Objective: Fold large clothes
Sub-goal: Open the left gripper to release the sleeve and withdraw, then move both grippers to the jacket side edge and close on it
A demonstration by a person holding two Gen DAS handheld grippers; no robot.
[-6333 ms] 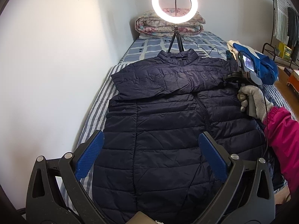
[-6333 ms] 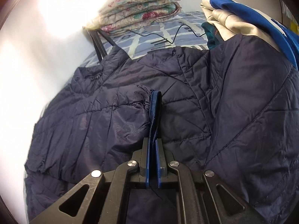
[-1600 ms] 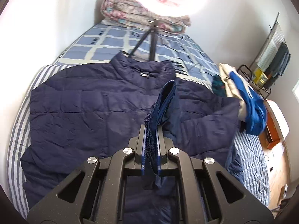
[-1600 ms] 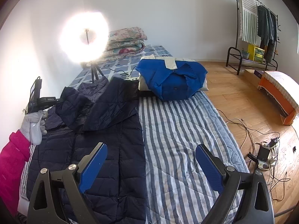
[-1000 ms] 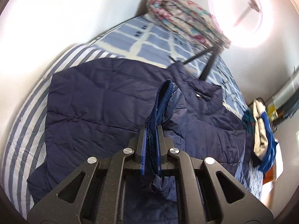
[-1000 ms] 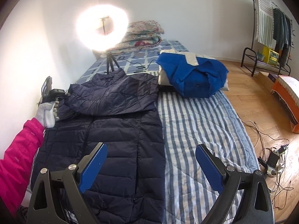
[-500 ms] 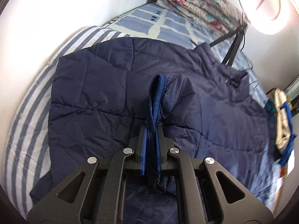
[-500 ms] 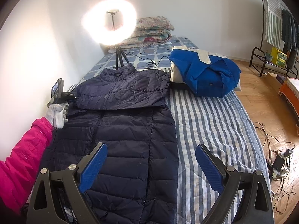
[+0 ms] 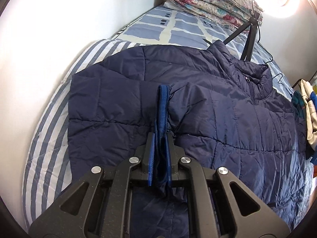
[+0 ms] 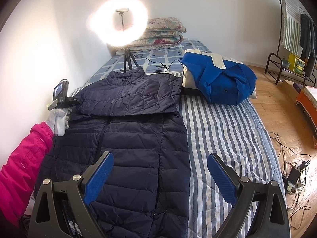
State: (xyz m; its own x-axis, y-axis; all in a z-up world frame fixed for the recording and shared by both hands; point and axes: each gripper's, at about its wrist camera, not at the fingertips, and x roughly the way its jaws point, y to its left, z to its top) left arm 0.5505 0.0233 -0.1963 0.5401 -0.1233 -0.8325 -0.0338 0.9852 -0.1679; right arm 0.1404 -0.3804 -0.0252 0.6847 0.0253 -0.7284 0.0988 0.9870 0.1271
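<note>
A navy quilted jacket (image 10: 136, 138) lies front up on the striped bed (image 10: 221, 130), collar toward the far end. One sleeve is folded flat across the chest (image 10: 128, 101). In the left wrist view my left gripper (image 9: 160, 138) is shut on that sleeve's blue-lined cuff (image 9: 162, 103), low over the jacket (image 9: 227, 107) near its left shoulder. A gloved hand (image 10: 58, 121) with a pink sleeve holds the left gripper (image 10: 76, 99) at the jacket's left edge. My right gripper (image 10: 160, 176) hovers open over the jacket's lower half with nothing between its fingers.
A lit ring light on a tripod (image 10: 126, 59) stands just past the collar, with folded floral quilts (image 10: 162, 33) behind. A blue and cream clothes pile (image 10: 220, 79) lies at the right. The white wall (image 9: 49, 29) runs along the left. Cables (image 10: 295, 174) lie on the wooden floor.
The left gripper has carried the cuff leftward and down, so the sleeve now lies flat across the chest. The right gripper's view has swung a little to the left, staying open.
</note>
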